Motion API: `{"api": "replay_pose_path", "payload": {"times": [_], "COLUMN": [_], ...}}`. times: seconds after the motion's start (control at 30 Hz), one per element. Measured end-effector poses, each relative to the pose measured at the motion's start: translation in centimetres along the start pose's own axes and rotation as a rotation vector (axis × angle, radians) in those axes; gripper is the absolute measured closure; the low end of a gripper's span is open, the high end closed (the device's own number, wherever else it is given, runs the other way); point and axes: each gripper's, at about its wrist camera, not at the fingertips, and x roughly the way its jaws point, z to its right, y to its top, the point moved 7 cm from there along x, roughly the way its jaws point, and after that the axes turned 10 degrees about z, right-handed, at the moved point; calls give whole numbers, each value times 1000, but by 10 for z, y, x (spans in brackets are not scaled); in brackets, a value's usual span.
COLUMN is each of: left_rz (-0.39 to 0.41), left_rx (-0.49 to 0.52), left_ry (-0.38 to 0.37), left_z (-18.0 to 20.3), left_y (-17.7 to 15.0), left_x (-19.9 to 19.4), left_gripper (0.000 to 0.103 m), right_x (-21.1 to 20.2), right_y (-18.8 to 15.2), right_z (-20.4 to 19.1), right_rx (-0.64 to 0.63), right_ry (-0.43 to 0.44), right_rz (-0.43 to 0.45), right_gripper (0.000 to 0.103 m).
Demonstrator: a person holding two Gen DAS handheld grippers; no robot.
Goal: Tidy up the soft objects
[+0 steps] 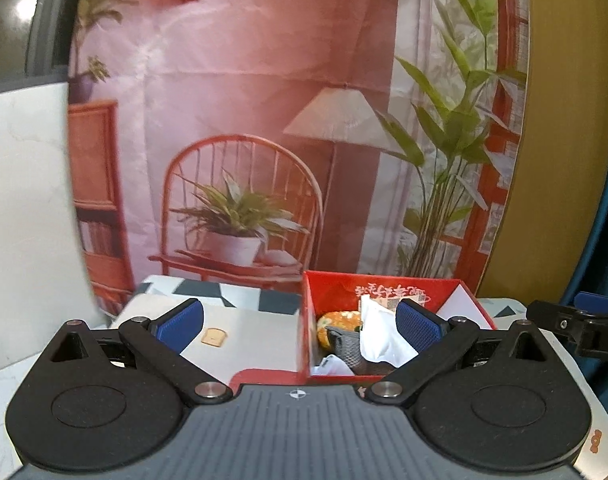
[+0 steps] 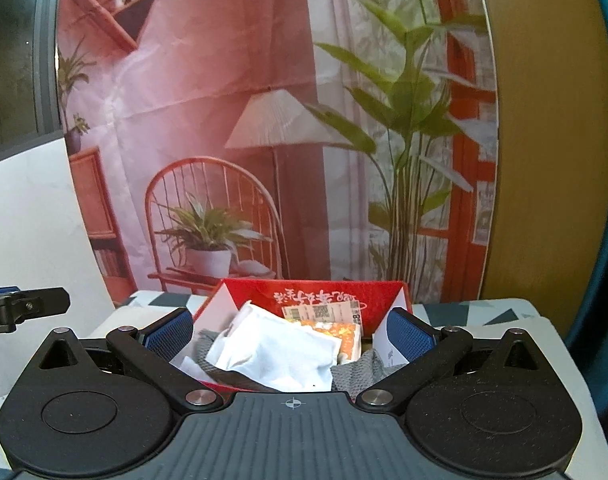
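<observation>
A red open box (image 1: 344, 286) (image 2: 324, 294) stands on the table and holds soft things: a white cloth pouch (image 2: 275, 354) (image 1: 380, 332), a grey knitted piece (image 1: 346, 346) (image 2: 360, 370) and an orange patterned item (image 1: 338, 320) (image 2: 340, 334). My left gripper (image 1: 299, 326) is open and empty, straddling the box's left wall. My right gripper (image 2: 289, 336) is open and empty, with its fingers on either side of the box, above the white pouch. The right gripper's finger (image 1: 576, 322) shows at the right edge of the left wrist view.
A small toast-shaped piece (image 1: 214, 337) lies on the white mat (image 1: 255, 332) left of the box. A printed room backdrop (image 1: 263, 120) hangs behind the table. A white marble wall (image 1: 23, 200) is at the left, a yellow panel (image 2: 544, 140) at the right.
</observation>
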Motion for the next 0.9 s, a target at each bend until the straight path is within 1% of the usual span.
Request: {"api": "replay_pose_path", "payload": {"times": [0.2, 0.3, 0.47, 0.67, 0.9], "left_rz": [36, 56, 67, 69, 55], "left_rx": [7, 17, 31, 29, 50], "left_ry": [6, 20, 48, 50, 53], "left_z": [-4, -6, -7, -6, 0], "left_y": [11, 17, 18, 15, 9], "left_x": [-35, -51, -69, -78, -78], "left_gripper": [0, 0, 0, 0, 0], "right_x": [-32, -50, -77, -96, -103], "right_y": [4, 5, 3, -2, -4], "right_z": [-6, -7, -10, -13, -8], "right_rx": [-5, 7, -3, -4, -16], "right_ry": [-43, -60, -94, -110, -125], "right_rz": [19, 33, 42, 54, 57], "right_gripper": [0, 0, 0, 0, 0]}}
